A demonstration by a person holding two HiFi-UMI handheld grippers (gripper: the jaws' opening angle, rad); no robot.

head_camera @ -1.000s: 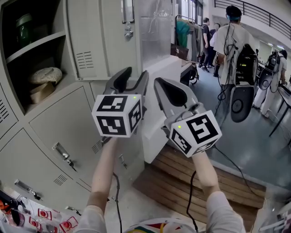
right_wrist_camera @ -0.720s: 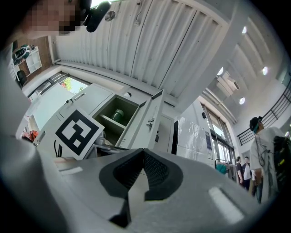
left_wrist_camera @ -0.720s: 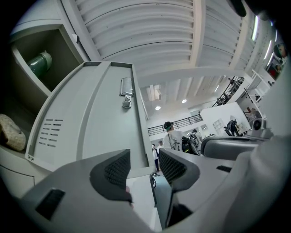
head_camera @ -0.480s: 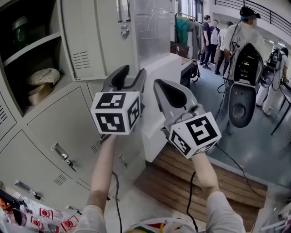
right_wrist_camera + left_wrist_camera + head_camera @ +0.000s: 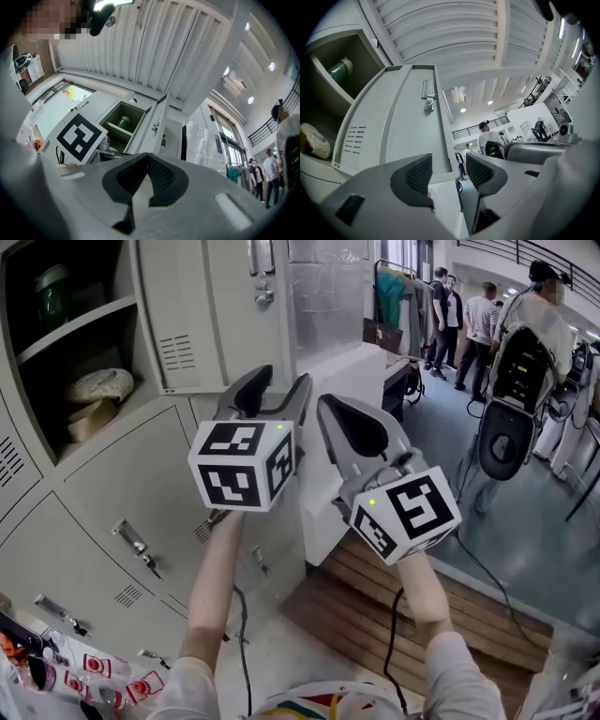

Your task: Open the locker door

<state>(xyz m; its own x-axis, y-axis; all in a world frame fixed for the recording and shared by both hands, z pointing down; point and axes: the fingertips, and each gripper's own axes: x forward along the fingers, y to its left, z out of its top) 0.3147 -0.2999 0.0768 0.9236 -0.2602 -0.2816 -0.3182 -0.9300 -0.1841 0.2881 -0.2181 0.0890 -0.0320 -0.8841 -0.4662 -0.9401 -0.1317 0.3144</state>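
a: where was the locker door (image 5: pixel 220 315) from the grippers?

b: up and a little left of the left gripper (image 5: pixel 278 388). it was already swung open, with its long axis upright and the latch (image 5: pixel 263 292) by its free edge.

a: which hand was nearer?

b: the left. its jaws had just been widening and stood spread with nothing between them, aimed past the door's free edge. the right gripper (image 5: pixel 328 411) sat just beside it, pressed together and empty, farther from the door.
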